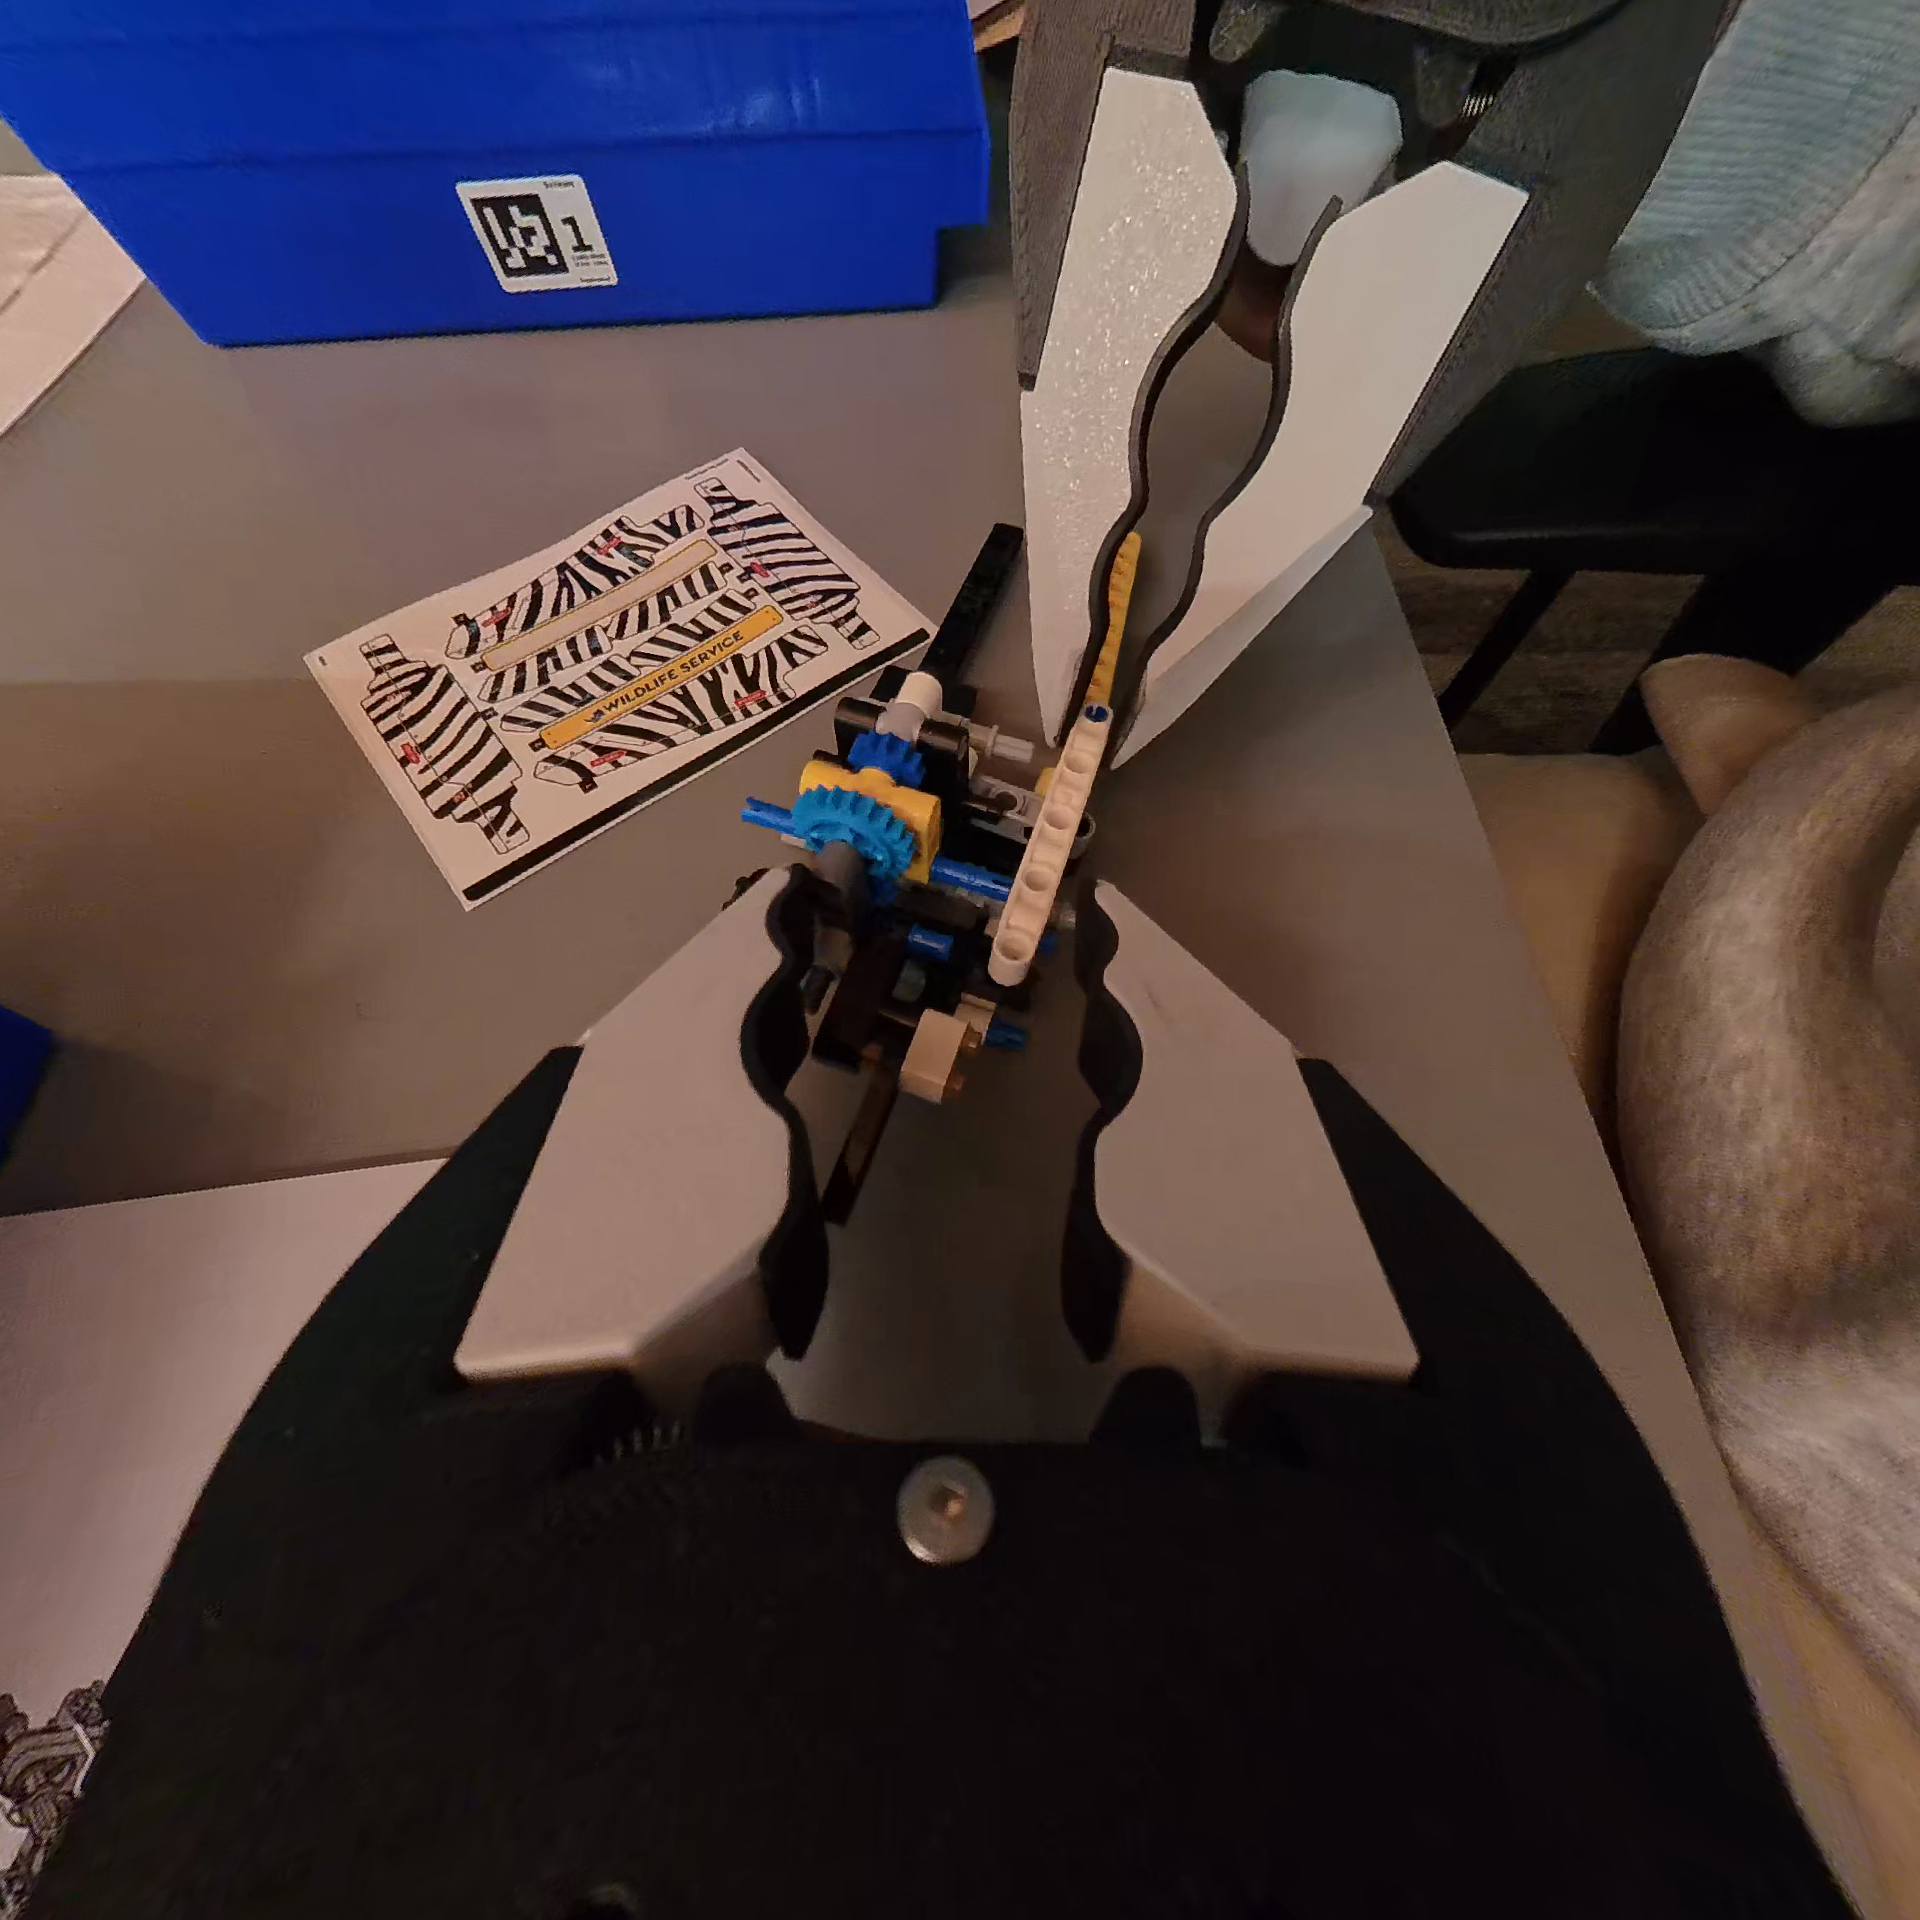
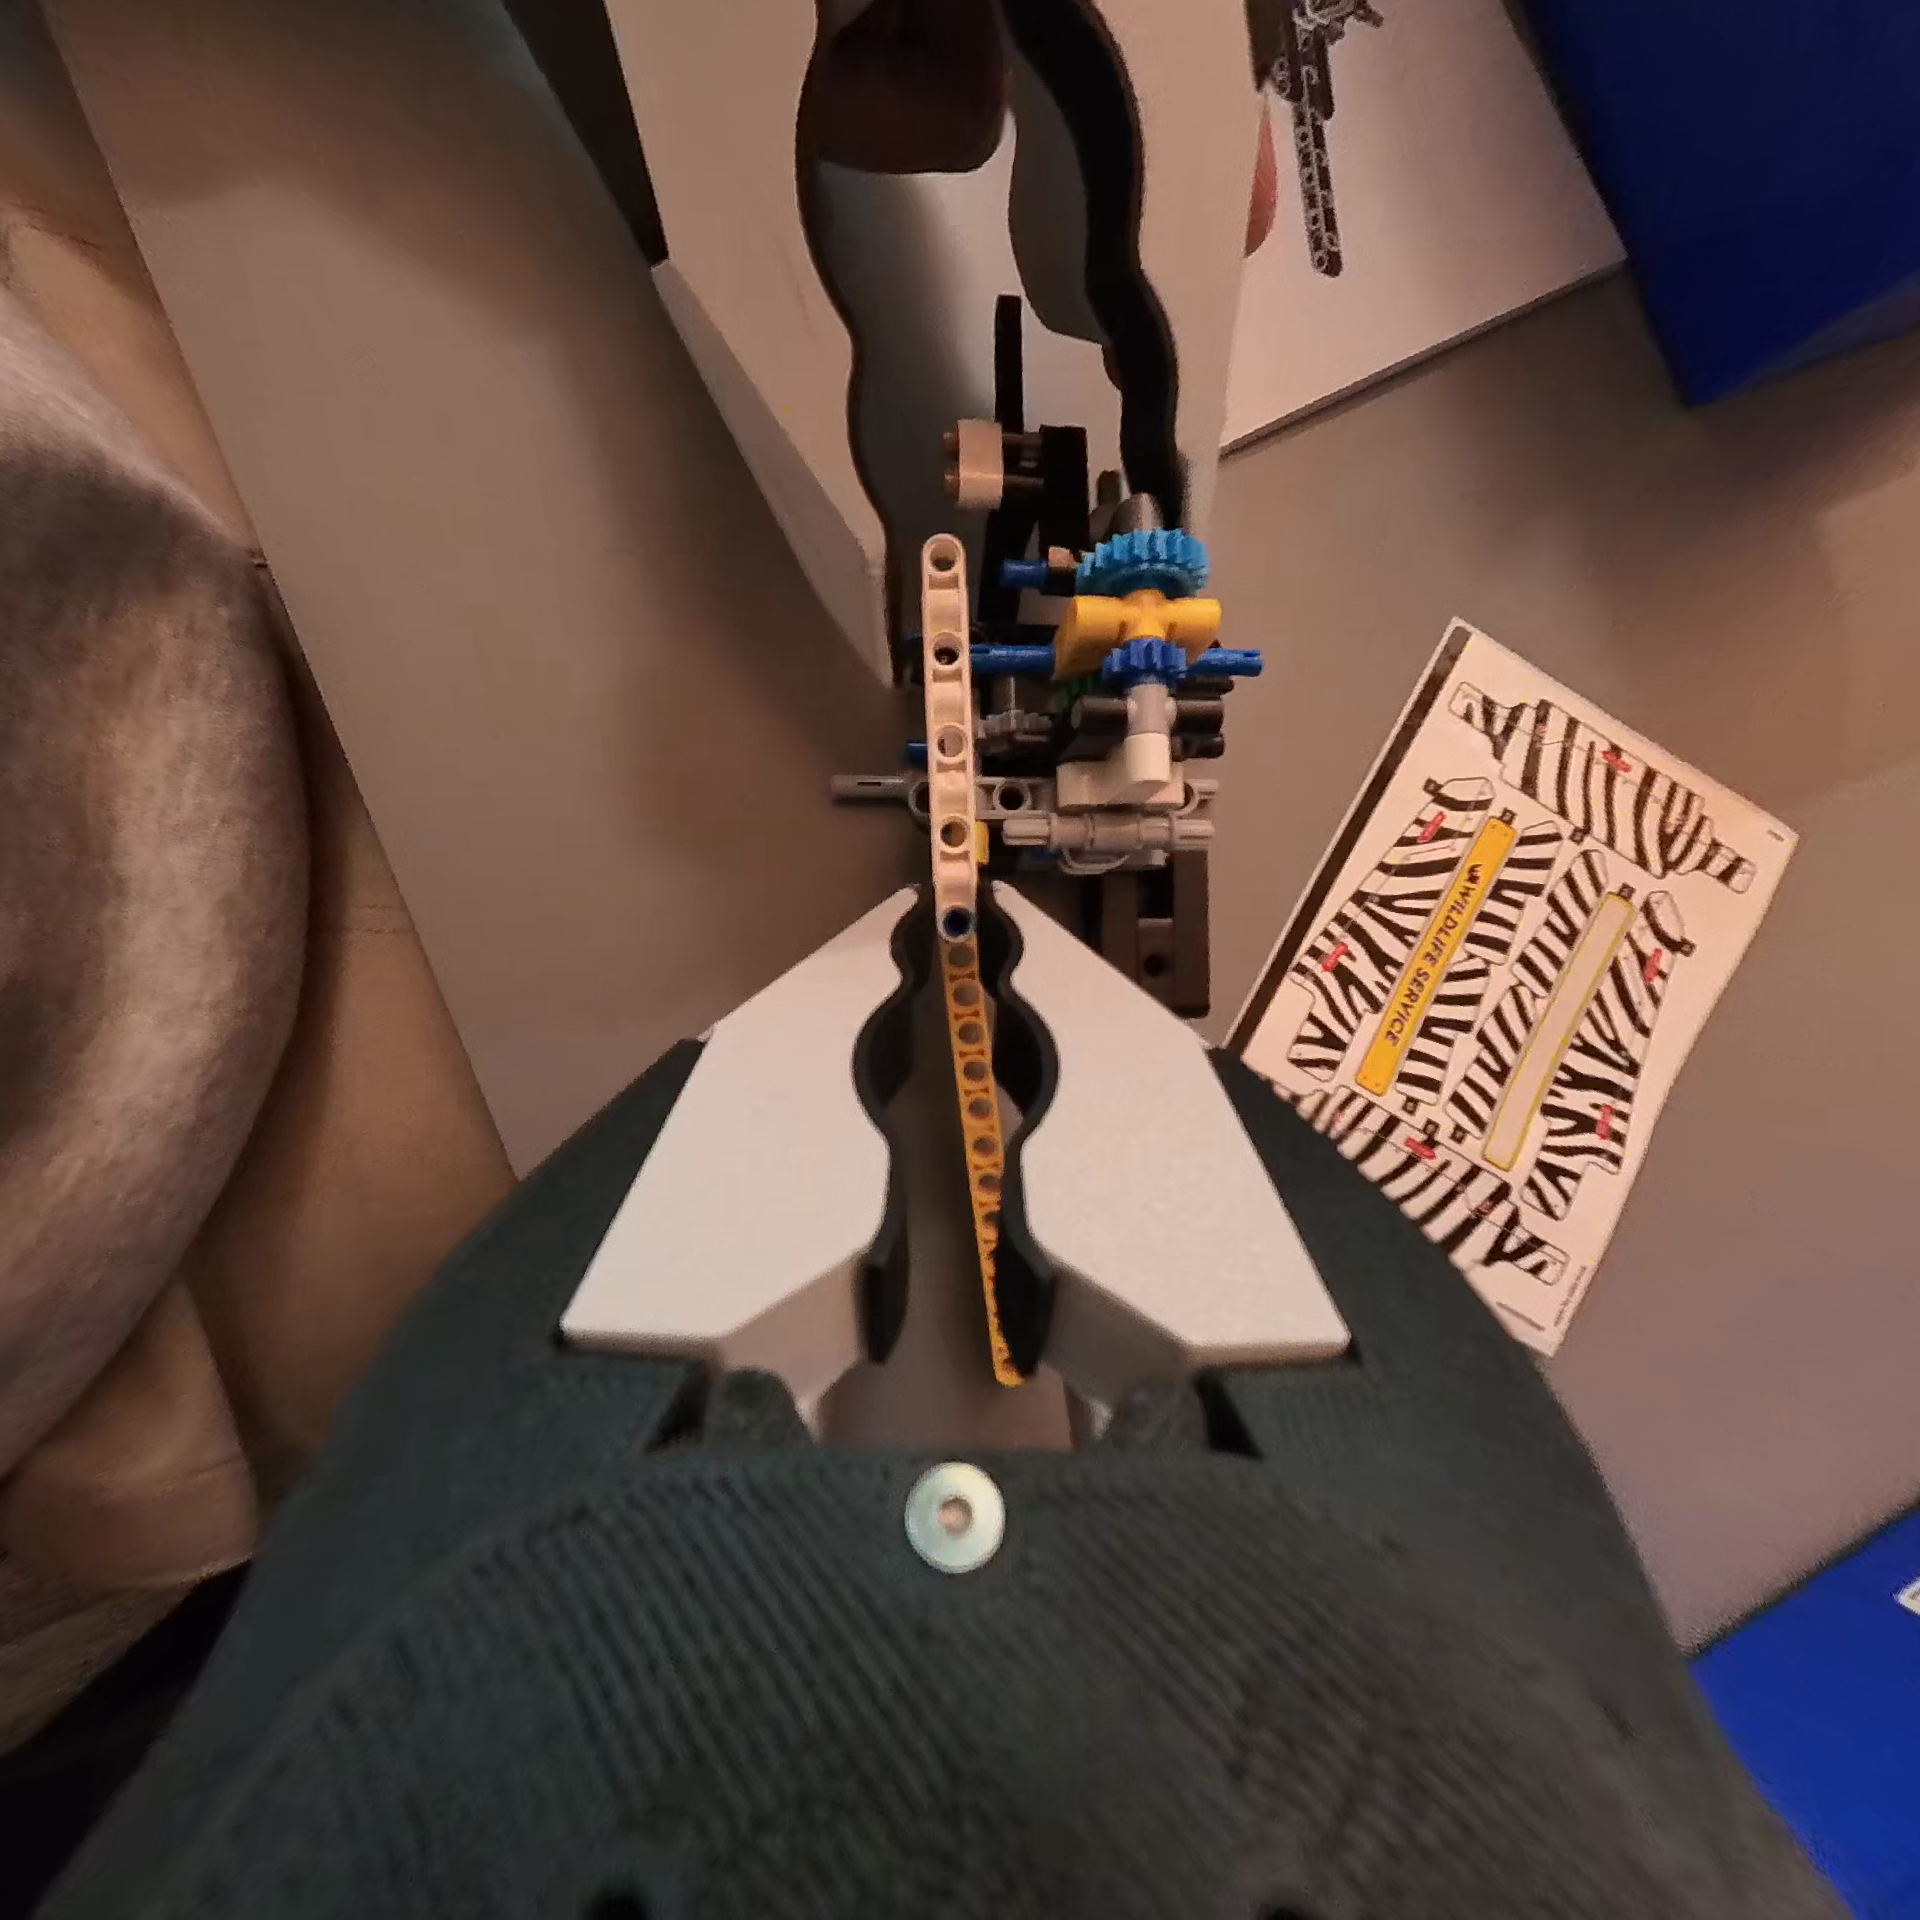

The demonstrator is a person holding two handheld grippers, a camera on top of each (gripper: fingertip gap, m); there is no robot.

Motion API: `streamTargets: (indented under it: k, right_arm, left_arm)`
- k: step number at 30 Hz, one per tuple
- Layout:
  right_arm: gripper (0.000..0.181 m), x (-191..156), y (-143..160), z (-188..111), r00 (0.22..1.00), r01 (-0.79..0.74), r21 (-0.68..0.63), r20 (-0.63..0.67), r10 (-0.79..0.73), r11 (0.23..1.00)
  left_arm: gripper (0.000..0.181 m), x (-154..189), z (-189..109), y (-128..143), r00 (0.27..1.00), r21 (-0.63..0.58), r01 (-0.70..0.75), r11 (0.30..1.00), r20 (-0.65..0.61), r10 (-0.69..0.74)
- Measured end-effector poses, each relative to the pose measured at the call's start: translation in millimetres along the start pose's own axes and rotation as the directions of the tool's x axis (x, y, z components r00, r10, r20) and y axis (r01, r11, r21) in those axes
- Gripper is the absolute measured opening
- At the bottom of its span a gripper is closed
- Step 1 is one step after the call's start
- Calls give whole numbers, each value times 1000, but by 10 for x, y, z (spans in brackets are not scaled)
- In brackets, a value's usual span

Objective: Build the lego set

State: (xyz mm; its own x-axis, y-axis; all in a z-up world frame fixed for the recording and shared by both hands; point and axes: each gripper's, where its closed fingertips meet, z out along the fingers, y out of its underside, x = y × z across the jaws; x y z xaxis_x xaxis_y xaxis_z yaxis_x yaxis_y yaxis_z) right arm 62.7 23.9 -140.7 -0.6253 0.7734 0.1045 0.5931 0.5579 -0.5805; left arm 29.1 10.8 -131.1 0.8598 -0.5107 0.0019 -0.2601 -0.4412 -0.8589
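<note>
A partly built lego assembly (image 1: 894, 831) of black beams, blue gears and a yellow piece is held above the grey table (image 1: 208, 935). My left gripper (image 1: 935, 914) is shut on its lower end. A white beam (image 1: 1049, 842) runs along the assembly's side. It joins a long yellow beam (image 1: 1117, 613) at a blue pin. My right gripper (image 1: 1096, 727) comes from above, shut on that yellow beam. In the right wrist view my right gripper (image 2: 961, 904) grips the yellow beam (image 2: 977, 1091). The white beam (image 2: 951, 727) lies against the assembly (image 2: 1122, 665), which the left gripper (image 2: 1039, 582) holds from the far side.
A zebra-striped sticker sheet (image 1: 623, 665) lies flat on the table and also shows in the right wrist view (image 2: 1507, 987). A blue bin (image 1: 520, 156) stands behind it. An instruction booklet (image 2: 1403, 208) lies near the left gripper. The table edge and a person's grey clothing (image 1: 1766, 1039) are on the right. The gap from one gripper's tips to the other's is roughly 5 centimeters.
</note>
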Motion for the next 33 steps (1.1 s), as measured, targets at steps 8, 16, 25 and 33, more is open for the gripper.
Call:
streamTargets:
  k: [8,16,25,33]
  right_arm:
    - [6,-23,8,5,998,-56,-18,32,56,998]
    - [6,-42,16,5,995,-78,-75,57,82,994]
    - [6,-49,27,-3,993,-81,-112,82,90,990]
    - [6,-23,61,-23,996,-1,-102,85,10,995]
  left_arm:
    - [43,-11,-22,-22,999,19,27,999,-17,-27]
    - [45,22,-31,-32,998,26,32,999,-51,-30]
    - [46,50,-40,-38,996,29,34,999,-82,-32]
    - [44,36,-29,-41,997,25,35,999,-75,-33]
